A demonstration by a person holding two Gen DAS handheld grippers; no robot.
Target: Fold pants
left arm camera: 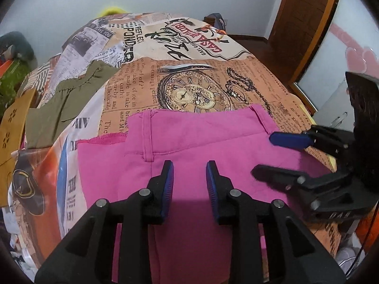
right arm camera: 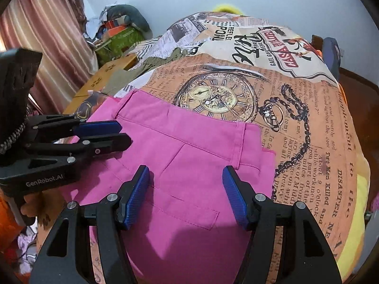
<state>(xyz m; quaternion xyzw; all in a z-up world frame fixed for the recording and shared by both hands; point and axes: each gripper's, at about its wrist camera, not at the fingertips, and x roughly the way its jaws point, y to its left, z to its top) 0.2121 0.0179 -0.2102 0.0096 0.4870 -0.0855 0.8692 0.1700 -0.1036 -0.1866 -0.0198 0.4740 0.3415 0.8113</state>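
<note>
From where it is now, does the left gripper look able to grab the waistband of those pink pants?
Probably yes. The left gripper hangs open just above the pink pants, its fingers aimed at the waistband, with nothing between them. The right gripper sits off to the side, not blocking.

black left gripper body: read "GenRobot.AI" | newspaper-print bedsheet: carried "CASA", "DISASTER", "Two Men Killed", a pocket-watch dial's Roman numerals

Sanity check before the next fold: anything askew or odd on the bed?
Mostly fine. The pink pants lie flat on the newspaper-print bedspread, but a lower layer's raw stitched edge sticks out past the waistband at the left, so the layers aren't aligned. An olive garment lies rumpled beside them. Both grippers are open, holding nothing.
</note>
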